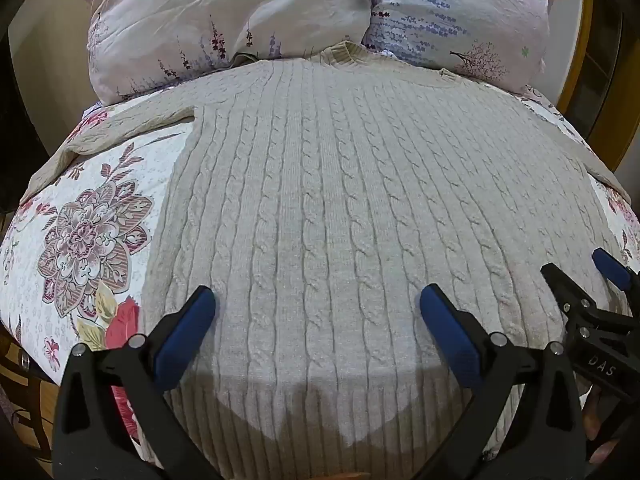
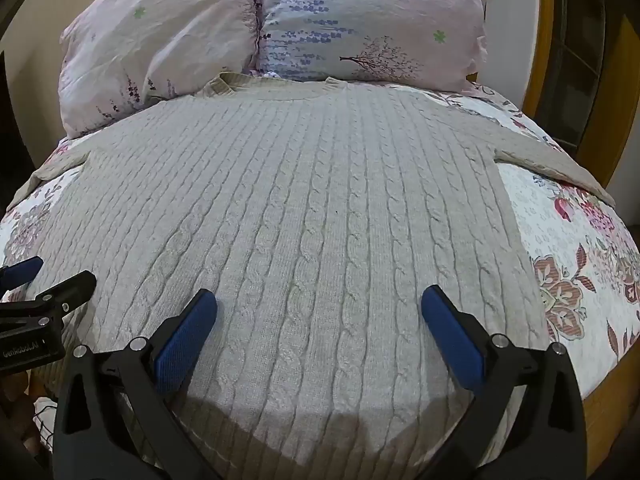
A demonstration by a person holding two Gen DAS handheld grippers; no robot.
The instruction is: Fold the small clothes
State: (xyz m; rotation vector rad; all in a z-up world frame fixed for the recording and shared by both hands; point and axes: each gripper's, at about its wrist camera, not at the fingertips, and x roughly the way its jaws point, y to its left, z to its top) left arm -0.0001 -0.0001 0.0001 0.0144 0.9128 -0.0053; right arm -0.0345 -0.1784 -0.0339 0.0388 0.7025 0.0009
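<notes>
Sweater (image 1: 320, 208) lies flat on the bed (image 1: 80, 240); both claws, left (image 1: 318, 312) and right (image 2: 319, 312), hang released. Best grab both bottom corners together.

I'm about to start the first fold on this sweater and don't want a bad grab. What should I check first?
1. Sweater spread flat, front smooth: ok.
2. Both sleeves laid out sideways: ok.
3. Left gripper open, nothing held: ok.
4. Right gripper open, nothing held: ok.
5. Collar clear of pillows: not ok, it touches them.
6. Hem edge in view for gripping: cannot tell.
</notes>
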